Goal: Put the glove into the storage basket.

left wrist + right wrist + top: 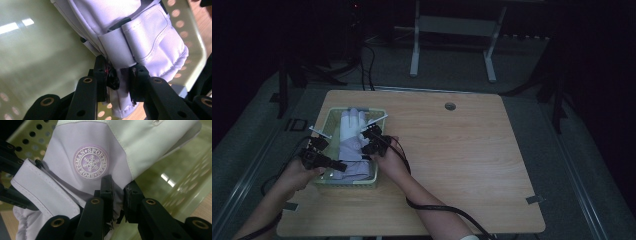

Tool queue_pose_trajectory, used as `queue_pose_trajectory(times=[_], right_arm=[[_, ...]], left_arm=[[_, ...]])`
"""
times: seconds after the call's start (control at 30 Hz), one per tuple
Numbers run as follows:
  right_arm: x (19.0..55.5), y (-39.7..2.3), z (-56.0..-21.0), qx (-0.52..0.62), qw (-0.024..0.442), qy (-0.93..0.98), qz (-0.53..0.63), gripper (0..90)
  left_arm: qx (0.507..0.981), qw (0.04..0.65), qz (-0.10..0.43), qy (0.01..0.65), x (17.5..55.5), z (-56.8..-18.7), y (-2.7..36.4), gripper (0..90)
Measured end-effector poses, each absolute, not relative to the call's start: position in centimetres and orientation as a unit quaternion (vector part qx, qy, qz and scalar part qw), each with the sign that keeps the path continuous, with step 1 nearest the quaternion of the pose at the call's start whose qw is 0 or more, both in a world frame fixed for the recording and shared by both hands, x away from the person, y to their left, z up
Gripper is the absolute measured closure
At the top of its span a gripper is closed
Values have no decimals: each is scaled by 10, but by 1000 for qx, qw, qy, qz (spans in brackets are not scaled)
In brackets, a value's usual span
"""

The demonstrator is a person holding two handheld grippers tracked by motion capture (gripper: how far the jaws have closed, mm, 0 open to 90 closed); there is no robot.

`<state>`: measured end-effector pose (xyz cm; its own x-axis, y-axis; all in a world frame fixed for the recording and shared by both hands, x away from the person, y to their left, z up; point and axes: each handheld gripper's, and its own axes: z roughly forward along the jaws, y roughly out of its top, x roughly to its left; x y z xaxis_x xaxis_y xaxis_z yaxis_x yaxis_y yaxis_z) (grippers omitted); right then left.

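A white and pale-lilac ski glove (pixel 352 136) was seen in the left part of the high view, lying lengthwise in a pale green perforated basket (pixel 328 121) at the left side of the wooden table (pixel 462 150), fingers toward the top of the frame and cuff toward the bottom. The left gripper (pixel 343 165) was placed at the cuff end, and the right gripper (pixel 366 134) was set against the glove's right edge near its middle; holds at two separate spots were judged to suit lifting the limp glove level out of the basket. In the left gripper view, the jaws were shown clamped on a fold of the cuff fabric (pixel 122 82) just below the wrist strap (pixel 140 37), with the basket's smooth floor at the left of the frame and its holed wall at the upper right. In the right gripper view, the right gripper (pixel 118 195) was shown pinched shut on the glove's edge beneath a round snowflake badge (pixel 91 162) lettered SPORTSMAN. Strap and badge were too small to be told from above, while the gloved fingers were seen from above.
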<state>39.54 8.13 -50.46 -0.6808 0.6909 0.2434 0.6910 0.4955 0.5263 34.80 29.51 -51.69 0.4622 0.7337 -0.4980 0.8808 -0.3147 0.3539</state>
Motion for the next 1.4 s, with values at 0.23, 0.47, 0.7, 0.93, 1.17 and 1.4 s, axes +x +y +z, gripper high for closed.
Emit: queue_pose_trajectory(times=[0.23, 0.47, 0.7, 0.93, 1.17, 1.4], right_arm=[[395, 82, -511, -407, 8, -864, -298, 725], [393, 85, -505, -399, 4, -862, -314, 492], [391, 82, -492, -374, -12, -863, -340, 390], [391, 67, -474, -347, -2, -855, -386, 294], [387, 57, -465, -302, -11, -866, -398, 174], [385, 41, -462, -284, -24, -872, -397, 140]], left_arm=[[802, 292, -130, 504, 348, -523, 294, 697], [817, 269, -97, 501, 342, -523, 290, 555], [810, 289, -52, 507, 339, -517, 288, 408], [786, 387, 39, 481, 325, -502, 296, 145], [775, 430, 85, 455, 313, -488, 286, 104], [779, 433, 93, 444, 306, -484, 266, 15]])
